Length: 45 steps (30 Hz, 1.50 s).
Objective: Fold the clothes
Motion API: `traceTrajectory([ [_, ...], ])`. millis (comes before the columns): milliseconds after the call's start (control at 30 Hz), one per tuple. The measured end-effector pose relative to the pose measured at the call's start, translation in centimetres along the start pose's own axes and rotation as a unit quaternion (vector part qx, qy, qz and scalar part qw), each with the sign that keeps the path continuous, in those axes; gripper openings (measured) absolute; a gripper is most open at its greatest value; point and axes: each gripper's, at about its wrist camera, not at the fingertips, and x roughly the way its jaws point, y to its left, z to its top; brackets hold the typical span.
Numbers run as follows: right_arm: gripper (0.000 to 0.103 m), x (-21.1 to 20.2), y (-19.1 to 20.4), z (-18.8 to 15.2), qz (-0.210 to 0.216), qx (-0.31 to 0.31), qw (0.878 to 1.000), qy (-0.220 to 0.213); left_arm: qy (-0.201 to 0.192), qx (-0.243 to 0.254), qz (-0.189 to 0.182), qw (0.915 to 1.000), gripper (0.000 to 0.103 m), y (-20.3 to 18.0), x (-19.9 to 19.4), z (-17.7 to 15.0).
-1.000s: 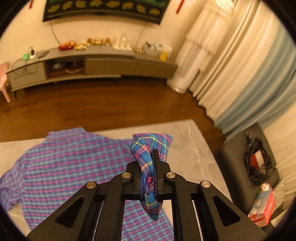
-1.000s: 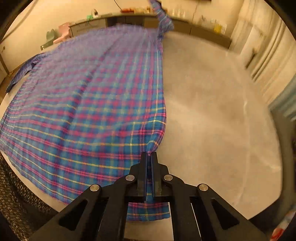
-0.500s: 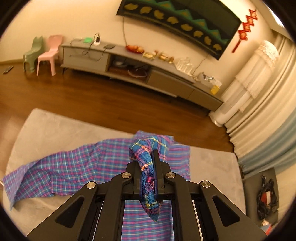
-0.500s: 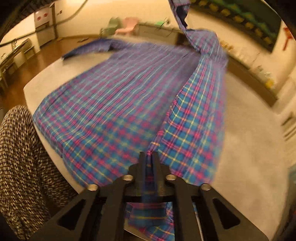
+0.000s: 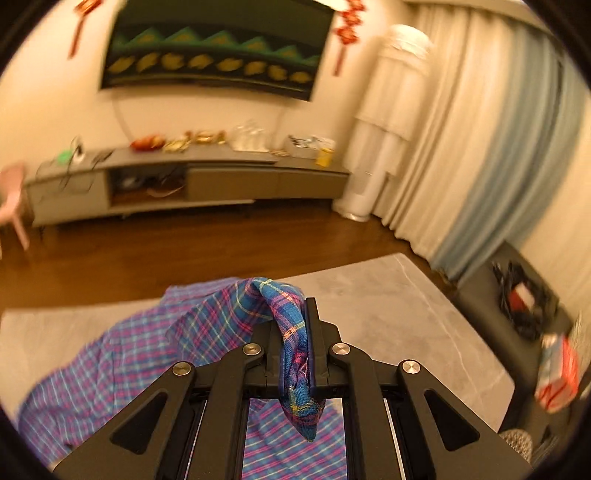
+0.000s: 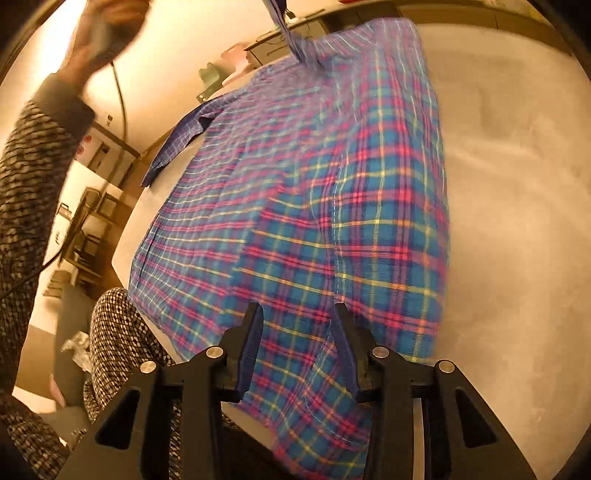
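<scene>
The left gripper (image 5: 295, 332) is clamped tight on a bunched fold of the plaid shirt (image 5: 155, 350), with a twist of blue, pink and yellow cloth squeezed between its jaws and a tail of it hanging down on the near side. From that pinch the fabric slopes away to the left and down onto the grey table (image 5: 406, 314), where the rest of the shirt lies.

The right gripper (image 6: 297, 328) has its jaws standing apart and opening wider; the shirt (image 6: 332, 184) lies flat beneath and between them, and the pads do not press on it. The near hem sits right at the near edge of the table (image 6: 517, 184), the right side of the shirt is folded over on itself, and a sleeve (image 6: 177, 147) trails off to the far left. At the far end a strip of cloth rises out of frame, blurred, probably the part the other gripper holds.

The person's left hand (image 6: 99, 26) shows at upper left above a speckled knit sleeve (image 6: 26, 177).
</scene>
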Motion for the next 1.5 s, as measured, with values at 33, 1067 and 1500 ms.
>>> traceTrajectory([
  [33,0.041,0.1,0.5,-0.2,-0.003,-0.015,1.0,-0.003,0.005,0.008,0.005,0.9999,0.009,-0.9,0.4,0.5],
  [1067,0.066,-3.8,-2.6,7.8,-0.071,-0.003,0.994,-0.081,0.177,-0.066,-0.106,0.9761,0.062,-2.5,-1.1,-28.7],
  [1500,0.035,8.5,1.4,14.8,-0.226,-0.144,0.963,0.018,0.087,-0.167,-0.068,0.9798,0.062,7.7,-7.4,-31.1],
])
